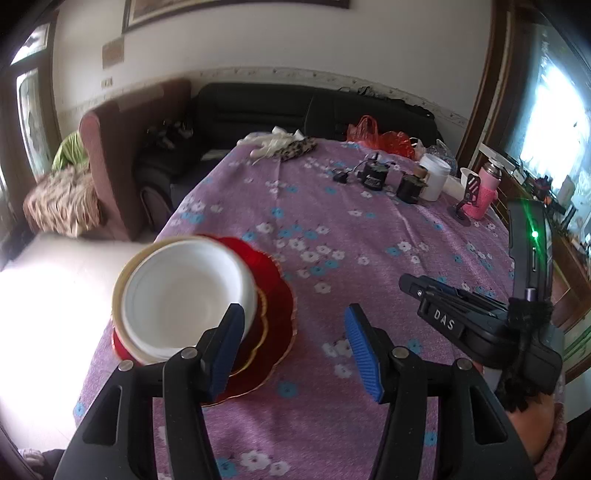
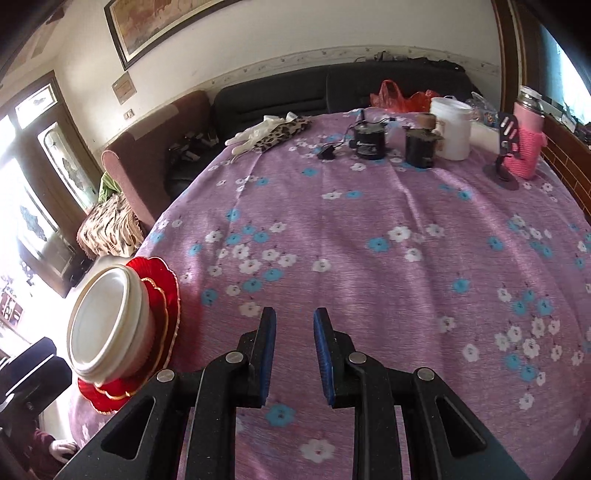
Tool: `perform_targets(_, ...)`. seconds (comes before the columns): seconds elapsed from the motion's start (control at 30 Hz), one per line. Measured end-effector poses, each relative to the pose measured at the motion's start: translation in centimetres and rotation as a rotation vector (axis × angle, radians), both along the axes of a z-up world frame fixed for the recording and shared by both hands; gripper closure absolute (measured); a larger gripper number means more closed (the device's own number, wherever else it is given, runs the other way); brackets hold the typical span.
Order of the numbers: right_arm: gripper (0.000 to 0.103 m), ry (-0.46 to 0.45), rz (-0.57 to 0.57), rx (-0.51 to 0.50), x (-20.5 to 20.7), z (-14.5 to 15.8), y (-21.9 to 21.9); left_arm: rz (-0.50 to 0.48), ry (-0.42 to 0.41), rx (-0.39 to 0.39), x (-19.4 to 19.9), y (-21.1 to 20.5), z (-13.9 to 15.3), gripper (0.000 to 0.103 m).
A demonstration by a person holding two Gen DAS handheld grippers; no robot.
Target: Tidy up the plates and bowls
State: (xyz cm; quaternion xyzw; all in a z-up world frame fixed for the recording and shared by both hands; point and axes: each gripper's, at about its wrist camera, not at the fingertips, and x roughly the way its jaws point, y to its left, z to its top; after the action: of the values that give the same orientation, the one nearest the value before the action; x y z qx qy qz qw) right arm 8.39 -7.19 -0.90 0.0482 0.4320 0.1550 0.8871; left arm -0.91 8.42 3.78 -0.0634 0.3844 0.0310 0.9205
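Home living room, black sofa (image 2: 332,92), framed picture (image 2: 155,26), floral-clothed table (image 2: 369,221), armchair (image 1: 122,155)

Only one readable text: white raised letters "DAS" on a small black plate on the side of the right claw (image 1: 441,320), seen from the left wrist view. Pale print on the black round container (image 2: 370,144) on the bench (image 2: 369,206), too small and blurred to read. Nothing else legible.
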Motion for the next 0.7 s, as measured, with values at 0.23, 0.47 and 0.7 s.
perform_targets(0.23, 0.080, -0.049, -0.028, -0.007, -1.7, -0.3, -4.9, 0.048, -0.137, 0.148, -0.7, -5.2, 0.2, 0.025)
perform_targets(0.47, 0.080, -0.086, 0.033, 0.056, -3.5, -1.9, -6.0, 0.139, -0.158, 0.104, -2.0, -4.1, -0.4, 0.017)
perform_targets(0.7, 0.080, -0.197, 0.170, 0.179, -7.3, -1.3, -3.0, 0.222, -0.194, 0.125, -5.3, -1.6, 0.2, 0.009)
